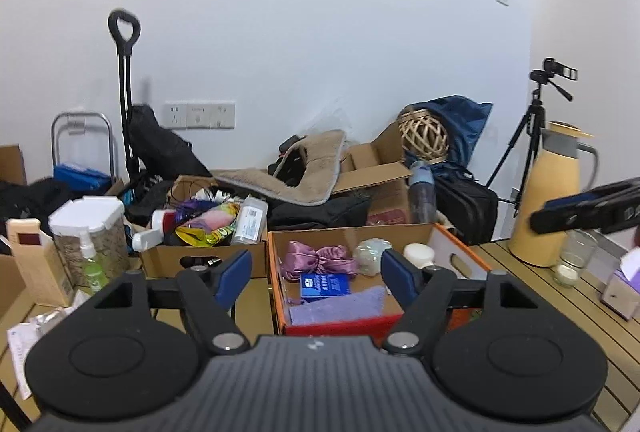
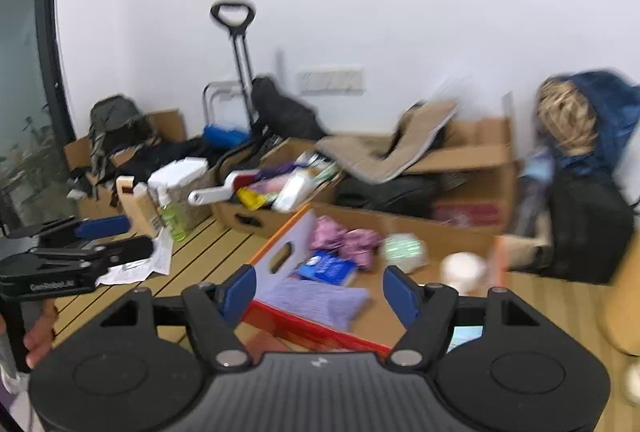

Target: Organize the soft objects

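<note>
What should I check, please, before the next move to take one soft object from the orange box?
1. Left tool open and holding nothing: ok.
2. Right tool open and holding nothing: ok.
3. Purple cloth at the near end of the orange box, uncovered: ok.
4. Pink satin piece visible, nothing lying on it: ok.
5. Blue packet touching the cloth: cannot tell.
6. Right view sharp enough for aiming: not ok, blurred.

Left gripper (image 1: 316, 278) black, ribbed grey housing, round discs, silver pivot screws, blue pads (image 1: 236, 272), right gripper (image 2: 319, 290) identical, white lettering on the left's side, bare hand (image 2: 38, 340) on handle
</note>
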A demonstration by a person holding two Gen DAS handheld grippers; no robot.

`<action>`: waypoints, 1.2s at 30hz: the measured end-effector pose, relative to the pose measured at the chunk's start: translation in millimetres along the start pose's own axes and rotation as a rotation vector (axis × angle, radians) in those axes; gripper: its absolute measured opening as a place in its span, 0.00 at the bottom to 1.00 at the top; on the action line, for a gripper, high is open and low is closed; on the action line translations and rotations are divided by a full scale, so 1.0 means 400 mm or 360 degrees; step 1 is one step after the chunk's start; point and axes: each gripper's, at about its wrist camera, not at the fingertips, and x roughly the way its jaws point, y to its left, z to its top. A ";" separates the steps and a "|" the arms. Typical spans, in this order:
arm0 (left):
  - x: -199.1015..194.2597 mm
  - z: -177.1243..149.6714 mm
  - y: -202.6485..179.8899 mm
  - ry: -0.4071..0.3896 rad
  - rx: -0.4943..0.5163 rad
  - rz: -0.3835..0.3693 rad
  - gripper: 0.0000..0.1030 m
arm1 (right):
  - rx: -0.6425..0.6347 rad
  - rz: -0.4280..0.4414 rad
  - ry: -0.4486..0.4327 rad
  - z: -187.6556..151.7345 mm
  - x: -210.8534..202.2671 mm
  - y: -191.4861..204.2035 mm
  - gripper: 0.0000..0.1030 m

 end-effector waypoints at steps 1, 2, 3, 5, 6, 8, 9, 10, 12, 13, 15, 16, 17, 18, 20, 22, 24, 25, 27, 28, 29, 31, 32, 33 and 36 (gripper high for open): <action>-0.025 -0.002 -0.012 -0.0008 0.0008 0.0000 0.73 | 0.0001 -0.0035 -0.0025 -0.010 -0.044 -0.009 0.68; -0.048 -0.004 -0.020 -0.0015 0.0012 -0.0001 0.73 | 0.0002 -0.0062 -0.0046 -0.021 -0.084 -0.019 0.68; -0.075 -0.007 -0.031 -0.0026 0.0015 0.0000 0.73 | 0.0004 -0.0094 -0.0075 -0.035 -0.131 -0.025 0.68; -0.127 -0.020 -0.052 -0.0052 0.0015 0.0009 0.74 | 0.0018 -0.0135 -0.0131 -0.062 -0.208 -0.033 0.68; -0.156 -0.029 -0.064 -0.0066 0.0013 0.0019 0.74 | 0.0031 -0.0156 -0.0167 -0.078 -0.252 -0.035 0.68; -0.225 -0.058 -0.091 -0.0113 0.0016 0.0040 0.78 | 0.0040 -0.0210 -0.0248 -0.117 -0.326 -0.031 0.69; -0.271 -0.082 -0.107 -0.0145 0.0015 0.0055 0.82 | 0.0035 -0.0245 -0.0286 -0.142 -0.365 -0.024 0.71; -0.303 -0.101 -0.118 -0.0162 0.0019 0.0066 0.84 | 0.0026 -0.0281 -0.0322 -0.171 -0.399 -0.013 0.72; -0.386 -0.152 -0.148 -0.0206 0.0042 0.0081 0.88 | 0.0006 -0.0322 -0.0378 -0.233 -0.464 0.015 0.76; -0.424 -0.176 -0.161 -0.0226 0.0051 0.0079 0.93 | -0.0017 -0.0336 -0.0391 -0.268 -0.498 0.034 0.76; -0.514 -0.235 -0.183 -0.0276 0.0040 0.0066 0.98 | -0.0055 -0.0354 -0.0430 -0.335 -0.563 0.070 0.80; -0.547 -0.258 -0.190 -0.0291 0.0033 0.0058 1.00 | -0.0067 -0.0367 -0.0447 -0.374 -0.599 0.091 0.82; -0.582 -0.286 -0.197 -0.0293 0.0013 0.0057 1.00 | -0.0067 -0.0377 -0.0467 -0.406 -0.624 0.110 0.84; -0.618 -0.316 -0.203 -0.0297 0.0005 0.0051 1.00 | -0.0061 -0.0392 -0.0487 -0.446 -0.651 0.131 0.85; -0.673 -0.367 -0.211 -0.0306 -0.0010 0.0058 1.00 | -0.0054 -0.0415 -0.0511 -0.524 -0.693 0.179 0.85; -0.693 -0.393 -0.217 -0.0272 -0.0010 0.0064 1.00 | -0.0004 -0.0408 -0.0525 -0.608 -0.728 0.224 0.87; -0.701 -0.398 -0.226 -0.0256 0.0036 0.0087 1.00 | 0.0074 -0.0276 -0.0506 -0.666 -0.741 0.251 0.88; -0.700 -0.393 -0.229 -0.0265 0.0045 0.0109 1.00 | 0.0069 -0.0238 -0.0461 -0.679 -0.737 0.265 0.88; -0.698 -0.383 -0.225 -0.0293 0.0008 0.0127 1.00 | -0.0041 -0.0255 -0.0410 -0.684 -0.719 0.295 0.88; -0.693 -0.378 -0.221 -0.0297 -0.0009 0.0124 1.00 | -0.0069 -0.0281 -0.0421 -0.681 -0.714 0.305 0.88; -0.687 -0.377 -0.222 -0.0292 -0.0020 0.0123 1.00 | -0.0072 -0.0294 -0.0437 -0.677 -0.711 0.310 0.88; -0.676 -0.383 -0.219 -0.0272 -0.0015 0.0120 1.00 | -0.0068 -0.0263 -0.0441 -0.673 -0.703 0.316 0.88; -0.667 -0.386 -0.220 -0.0256 -0.0011 0.0119 1.00 | -0.0073 -0.0253 -0.0430 -0.675 -0.699 0.321 0.88; -0.662 -0.392 -0.221 -0.0243 -0.0011 0.0115 1.00 | -0.0077 -0.0245 -0.0413 -0.680 -0.691 0.323 0.88; -0.644 -0.403 -0.219 -0.0208 -0.0018 0.0114 1.00 | -0.0066 -0.0236 -0.0376 -0.685 -0.672 0.320 0.88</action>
